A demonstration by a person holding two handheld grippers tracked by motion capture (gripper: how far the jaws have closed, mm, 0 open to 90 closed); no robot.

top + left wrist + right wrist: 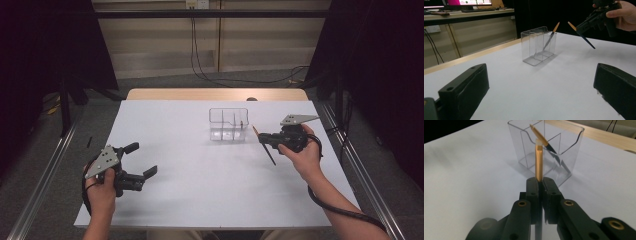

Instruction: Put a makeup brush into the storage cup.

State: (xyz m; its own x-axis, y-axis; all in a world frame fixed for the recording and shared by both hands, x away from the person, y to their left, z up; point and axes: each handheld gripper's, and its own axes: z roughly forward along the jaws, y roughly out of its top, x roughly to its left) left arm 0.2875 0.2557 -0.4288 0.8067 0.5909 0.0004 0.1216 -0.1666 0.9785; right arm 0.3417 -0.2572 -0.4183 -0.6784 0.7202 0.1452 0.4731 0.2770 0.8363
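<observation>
The right tool (266,141) is hovering at centre right of the high view, its jaws pressing together on a pencil (264,146) with a gold upper half and a dark lower half. In the right gripper view the pencil's gold end (538,162) is rising straight out from between the jaws and pointing at the clear organizer (571,142). In the high view the pencil is slanting from upper left to lower right, its upper tip lying just to the right of the organizer (228,124) and apart from its wall.

The organizer is standing upright slightly above the middle of the white surface (200,190). A second pencil (551,37) is leaning inside one of its compartments, gold end projecting above the rim.

The left tool (140,160) is resting at lower left of the high view with its jaws standing wide apart and nothing between them. In the left gripper view the two black jaws are framing a broad bare stretch of the surface (544,82) in front of the organizer.

The organizer is sitting well clear of every surface edge; the right tool is closer to the right edge.
</observation>
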